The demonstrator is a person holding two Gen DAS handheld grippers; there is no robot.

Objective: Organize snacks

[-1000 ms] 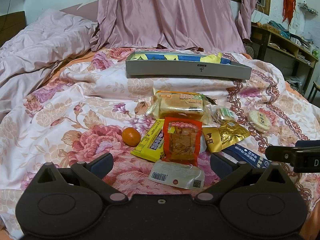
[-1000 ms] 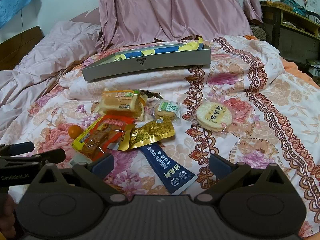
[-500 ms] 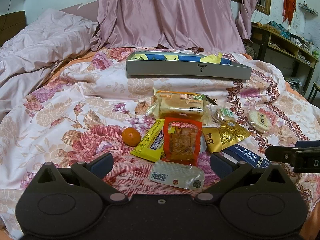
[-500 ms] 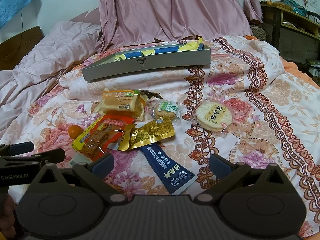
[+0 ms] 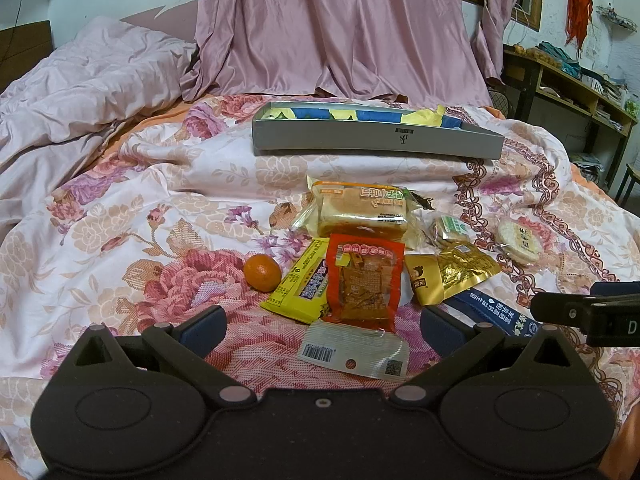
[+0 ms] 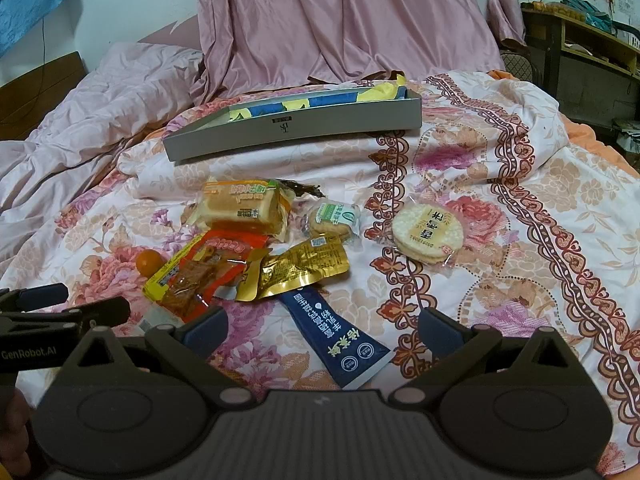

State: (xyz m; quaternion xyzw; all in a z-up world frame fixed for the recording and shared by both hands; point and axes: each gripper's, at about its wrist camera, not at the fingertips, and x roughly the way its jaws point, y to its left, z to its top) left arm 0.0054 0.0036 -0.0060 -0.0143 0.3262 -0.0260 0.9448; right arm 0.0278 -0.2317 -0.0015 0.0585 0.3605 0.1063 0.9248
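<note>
Both claws, left (image 5: 322, 326) and right (image 6: 322, 326), gape over crinkly foil packets (image 6: 304, 266); only the right view shows the whole navy pouch (image 6: 340, 340).

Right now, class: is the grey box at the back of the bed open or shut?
Open. The grey box has no lid on, and blue and yellow lining shows inside over its front wall.
</note>
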